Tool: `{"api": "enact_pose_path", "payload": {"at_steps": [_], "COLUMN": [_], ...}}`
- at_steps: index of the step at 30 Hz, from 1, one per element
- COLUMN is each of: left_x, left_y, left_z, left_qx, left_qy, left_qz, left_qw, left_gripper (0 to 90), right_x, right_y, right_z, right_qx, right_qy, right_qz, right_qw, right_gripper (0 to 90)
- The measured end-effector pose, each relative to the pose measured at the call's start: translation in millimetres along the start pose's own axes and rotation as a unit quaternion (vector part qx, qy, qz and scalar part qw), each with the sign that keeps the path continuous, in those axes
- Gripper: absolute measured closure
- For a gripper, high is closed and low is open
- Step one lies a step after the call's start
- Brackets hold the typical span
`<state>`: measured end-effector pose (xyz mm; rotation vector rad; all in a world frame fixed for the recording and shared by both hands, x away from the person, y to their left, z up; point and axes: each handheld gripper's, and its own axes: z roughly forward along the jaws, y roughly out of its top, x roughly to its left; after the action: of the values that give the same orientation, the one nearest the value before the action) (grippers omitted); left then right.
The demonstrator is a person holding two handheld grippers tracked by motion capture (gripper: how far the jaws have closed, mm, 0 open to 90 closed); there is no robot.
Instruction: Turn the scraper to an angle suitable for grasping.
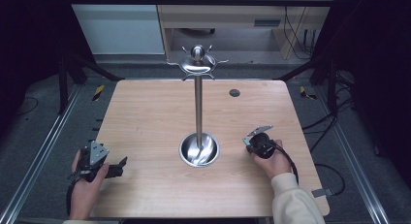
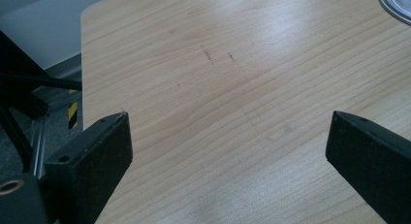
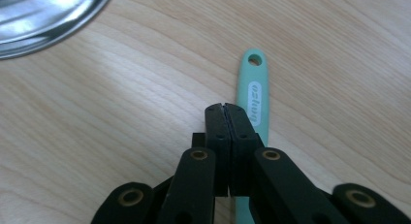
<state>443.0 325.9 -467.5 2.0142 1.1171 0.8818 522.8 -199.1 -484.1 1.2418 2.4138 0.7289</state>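
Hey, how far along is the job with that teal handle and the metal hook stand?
Done: nothing yet; the stand has bare hooks.
In hand: the right gripper has its jaws shut right beside the teal handle, which lies flat on the table; a real grip isn't clear. The left gripper waits open.
Left: lifting the handle and, probably, hanging it by its hole.

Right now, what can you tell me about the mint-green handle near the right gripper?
The mint-green handle looks like smooth plastic or silicone, slim and flat, with a rounded end pierced by an oval hanging hole and a pale oval label with white lettering. It lies flat on the wooden table, its holed end pointing away from the right gripper. The shut jaws sit over its left edge and hide its lower part; whether they pinch it, I cannot tell. What tool it belongs to is hidden.
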Motion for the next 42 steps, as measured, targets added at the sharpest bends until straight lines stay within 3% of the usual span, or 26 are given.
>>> {"api": "enact_pose_path", "payload": {"at_steps": [4,7,10,11,14,16,17,20,22,27,35,42], "left_x": [-5.7,-10.9,-22.2,-24.3,-27.5,-29.7,-30.9,-31.5,-31.7,-33.5,-34.8,-35.2], "left_y": [1.2,2.8,5.6,6.3,7.0,6.9,6.8,6.9,6.9,7.0,7.7,7.9], "left_z": [2.1,2.8,1.3,0.7,0.4,1.5,2.5,2.6,2.3,4.4,4.7,5.1], "left_qx": [0.006,0.005,-0.002,-0.003,-0.005,-0.002,0.002,0.005,0.006,0.008,0.012,0.012], "left_qy": [-0.002,0.0,0.002,-0.001,-0.003,-0.007,-0.009,-0.011,-0.013,-0.017,-0.02,-0.021], "left_qz": [0.013,0.022,0.035,0.037,0.044,0.047,0.052,0.054,0.057,0.06,0.069,0.069], "left_qw": [0.9999,0.9998,0.9994,0.9993,0.999,0.9989,0.9986,0.9985,0.9983,0.998,0.9974,0.9973], "left_gripper": [2.5,2.6,2.7,2.6,2.6,2.6,2.6,2.6,2.6,2.6,2.6,2.6], "right_x": [-10.8,-13.3,-14.4,-15.1,-15.9,-17.5,-20.4,-22.9,-27.4,-31.3,-33.7,-34.9], "right_y": [-3.4,-4.6,-0.4,3.6,13.0,20.8,31.2,37.5,46.7,52.3,53.9,53.9], "right_z": [-2.7,-4.1,-10.6,-14.5,-22.9,-27.6,-32.3,-32.8,-27.3,-10.4,4.4,8.2], "right_qx": [-0.004,-0.01,-0.027,-0.026,-0.023,-0.011,0.008,0.025,0.067,0.129,0.162,0.166], "right_qy": [-0.02,-0.019,-0.018,-0.032,-0.042,-0.042,-0.044,-0.039,-0.049,-0.04,-0.031,-0.024], "right_qz": [0.023,0.032,0.029,0.023,0.021,0.023,0.027,0.034,0.039,0.033,0.048,0.053], "right_qw": [0.9995,0.9993,0.999,0.9989,0.9987,0.9988,0.9986,0.9984,0.9958,0.9903,0.9851,0.9844], "right_gripper": [88.2,87.2,85.5,85.3,84.0,80.9,78.1,74.5,68.6,63.4,61.6,63.9]}}
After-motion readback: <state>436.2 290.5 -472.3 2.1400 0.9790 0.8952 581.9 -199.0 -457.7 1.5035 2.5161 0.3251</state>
